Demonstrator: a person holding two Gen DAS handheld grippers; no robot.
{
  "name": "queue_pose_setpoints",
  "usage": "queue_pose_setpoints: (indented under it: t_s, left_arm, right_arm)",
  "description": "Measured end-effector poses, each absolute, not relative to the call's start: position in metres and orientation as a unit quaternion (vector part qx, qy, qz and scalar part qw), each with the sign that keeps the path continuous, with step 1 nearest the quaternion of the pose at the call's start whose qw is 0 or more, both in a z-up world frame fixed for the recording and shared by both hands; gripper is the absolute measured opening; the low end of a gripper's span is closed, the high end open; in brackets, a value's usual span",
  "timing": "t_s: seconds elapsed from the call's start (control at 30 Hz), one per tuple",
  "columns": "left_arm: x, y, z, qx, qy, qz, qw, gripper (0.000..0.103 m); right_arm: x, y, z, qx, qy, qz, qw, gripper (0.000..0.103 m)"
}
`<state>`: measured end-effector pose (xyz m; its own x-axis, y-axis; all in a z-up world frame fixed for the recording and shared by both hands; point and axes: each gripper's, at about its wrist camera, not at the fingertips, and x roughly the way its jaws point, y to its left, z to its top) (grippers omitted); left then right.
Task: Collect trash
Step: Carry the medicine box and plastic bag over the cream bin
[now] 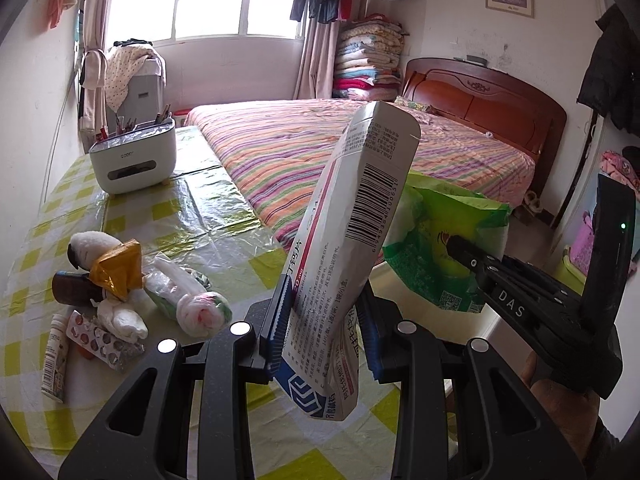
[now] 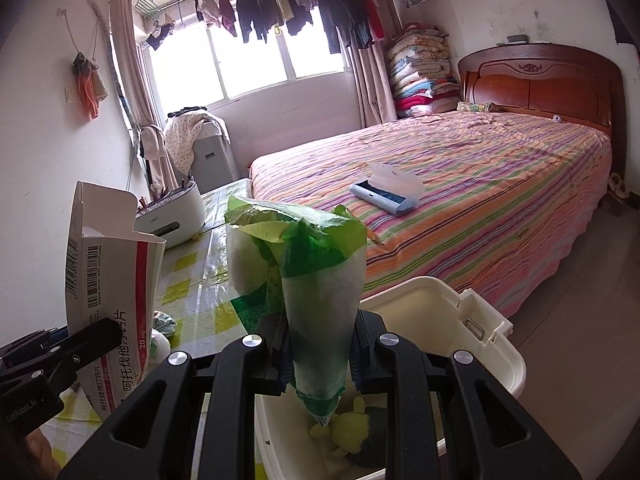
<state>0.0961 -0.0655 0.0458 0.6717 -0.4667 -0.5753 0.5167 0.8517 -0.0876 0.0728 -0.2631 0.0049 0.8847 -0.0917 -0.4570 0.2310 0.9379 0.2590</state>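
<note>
The left gripper is clamped on a white medicine box with a barcode, which stands tilted at the centre of the left wrist view; the box's lower end hides the pads' inner faces. The right gripper pinches a green-and-white plastic bag, held upright at centre frame above an open white bin; the bin's near side is cut off behind the gripper body, and only a yellow-green soft thing shows inside. At lower left of the left wrist view, more trash lies on the table with its yellow-checked plastic cover: crumpled wrappers, blister packs, a small bottle, hard to separate. Beyond is a bed with a striped cover, and laundry hanging at the window.
</note>
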Motion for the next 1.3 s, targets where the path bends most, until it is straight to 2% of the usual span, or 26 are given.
queue_pose_setpoints:
  t_s: [0.27,0.83,0.9,0.97,1.07,1.17,1.3]
  left_arm:
    - [0.099,-0.075,0.046,0.003,0.314,-0.293,0.903,0.031]
    - [0.097,-0.115,0.028,0.030,0.328,-0.323,0.887,0.032]
    - [0.097,-0.116,0.026,0.030,0.328,-0.324,0.887,0.032]
    - [0.097,-0.116,0.027,0.031,0.328,-0.324,0.887,0.032]
    - [0.096,-0.117,0.027,0.030,0.329,-0.324,0.886,0.032]
    - [0.098,-0.117,0.027,0.025,0.331,-0.327,0.885,0.032]
    - [0.100,-0.121,0.027,0.023,0.331,-0.331,0.883,0.032]
  right_arm:
    - [0.063,-0.282,0.002,0.167,0.220,-0.128,0.953,0.021]
    - [0.057,-0.301,-0.003,0.185,0.224,-0.156,0.944,0.025]
    - [0.058,-0.301,-0.003,0.189,0.224,-0.158,0.943,0.028]
    - [0.059,-0.303,-0.003,0.193,0.225,-0.158,0.942,0.037]
    - [0.060,-0.305,-0.004,0.202,0.227,-0.157,0.940,0.040]
    - [0.058,-0.305,-0.003,0.209,0.220,-0.158,0.940,0.049]
    - [0.052,-0.307,0.000,0.215,0.201,-0.163,0.942,0.052]
